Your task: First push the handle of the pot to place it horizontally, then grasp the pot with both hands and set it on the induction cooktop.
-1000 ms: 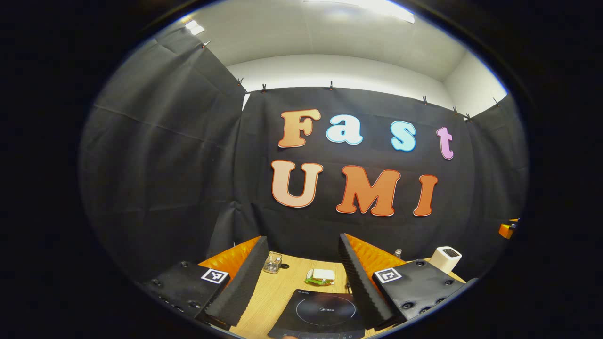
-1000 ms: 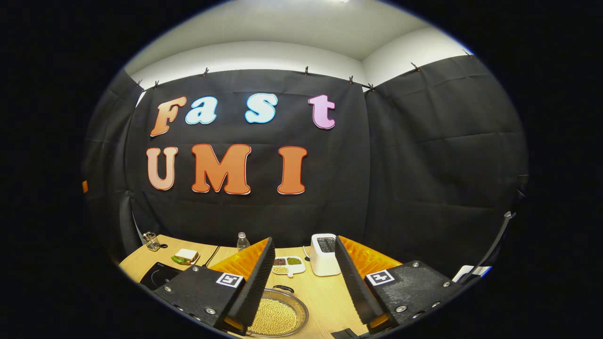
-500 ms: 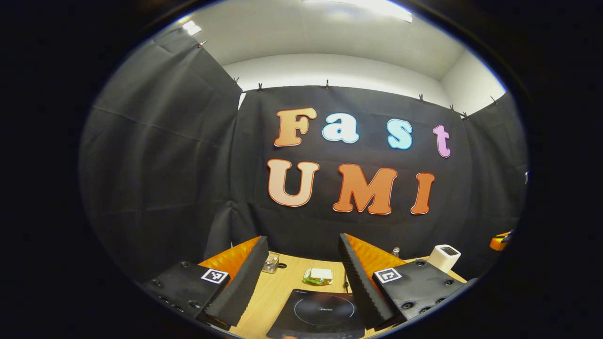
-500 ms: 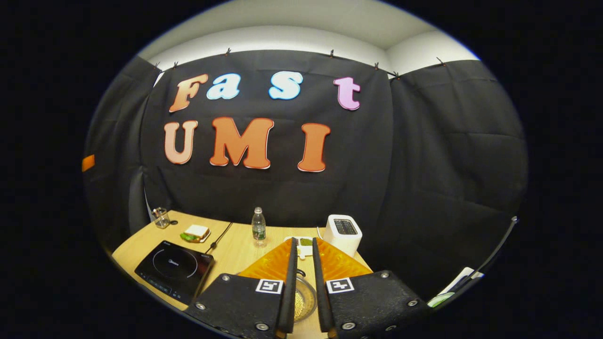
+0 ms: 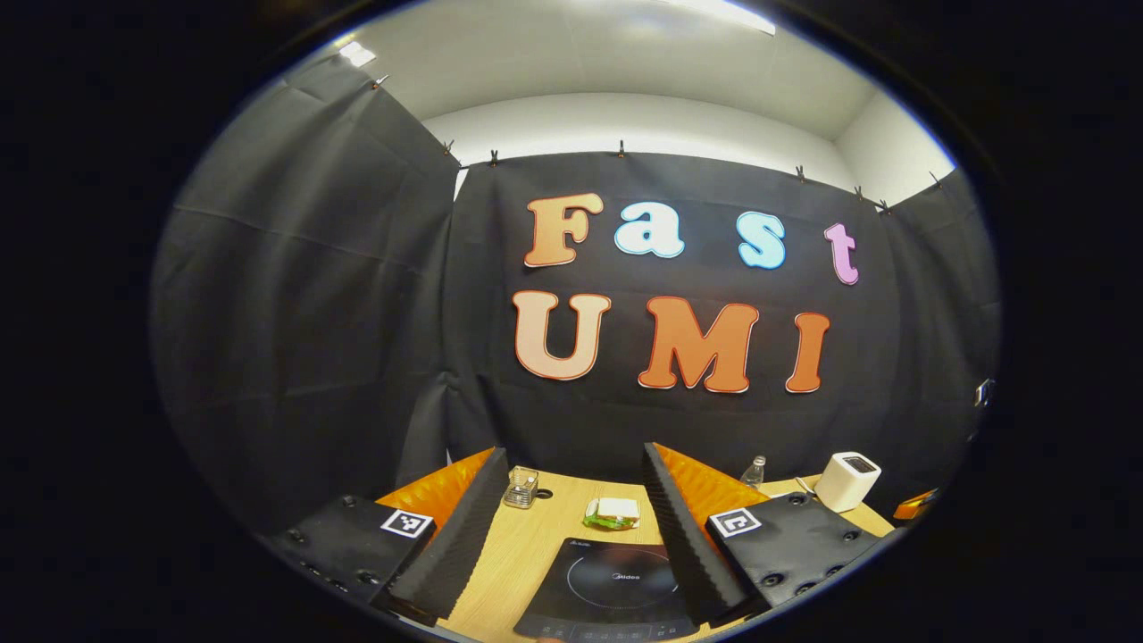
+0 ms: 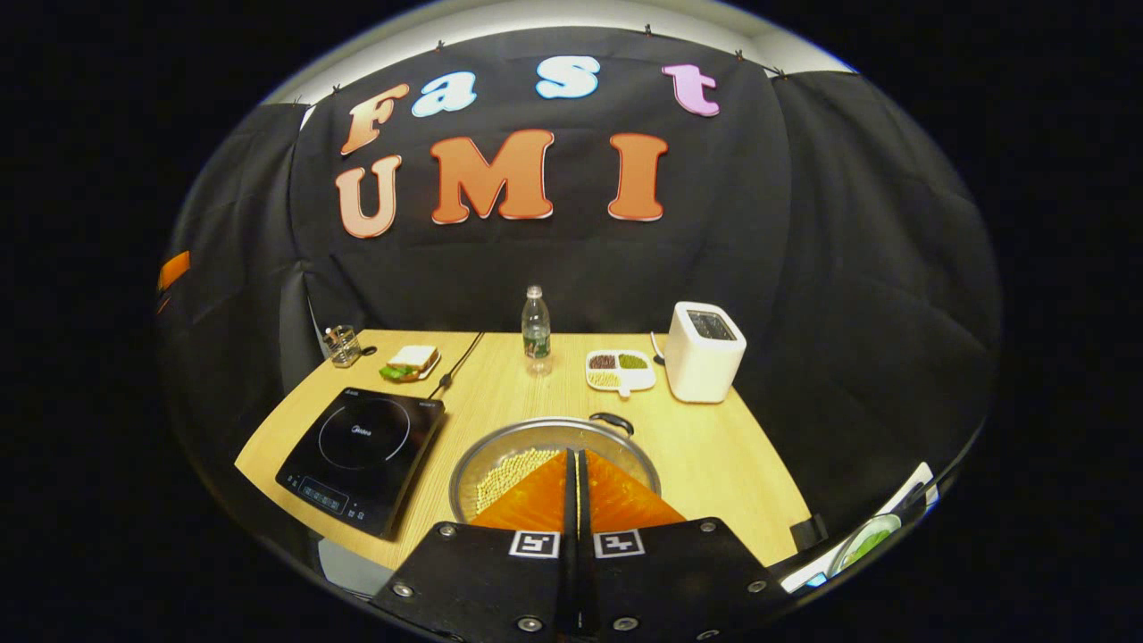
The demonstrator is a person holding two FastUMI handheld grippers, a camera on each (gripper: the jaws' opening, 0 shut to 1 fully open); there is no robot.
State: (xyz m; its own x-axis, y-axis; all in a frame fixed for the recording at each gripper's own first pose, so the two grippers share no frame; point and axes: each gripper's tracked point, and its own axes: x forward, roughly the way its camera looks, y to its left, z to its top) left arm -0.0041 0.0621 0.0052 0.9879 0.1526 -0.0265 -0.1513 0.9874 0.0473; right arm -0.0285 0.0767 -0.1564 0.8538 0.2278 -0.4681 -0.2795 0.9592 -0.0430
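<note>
- Pot (image 6: 513, 446) in the right gripper view: a shallow metal pan holding pale beans, standing on the wooden worktop (image 6: 714, 455) just to the right of the black induction cooktop (image 6: 362, 455), not on it. A dark handle (image 6: 612, 420) sits at its far rim.
- Same view: the right claw (image 6: 571, 482) is closed with nothing between its fingers, which meet above the near part of the pot; whether they touch it cannot be told. Farther back stand a water bottle (image 6: 535, 323), a divided white dish (image 6: 620, 370), a white toaster (image 6: 704, 351), a sandwich (image 6: 411, 362) and a small glass jar (image 6: 342, 346).
- Left gripper view: the left claw (image 5: 571, 509) is spread wide and holds nothing, above the induction cooktop (image 5: 616, 589), which lies between its fingers. Beyond are the sandwich (image 5: 613, 513), the glass jar (image 5: 521, 487), the bottle (image 5: 755, 470) and the toaster (image 5: 847, 480).
</note>
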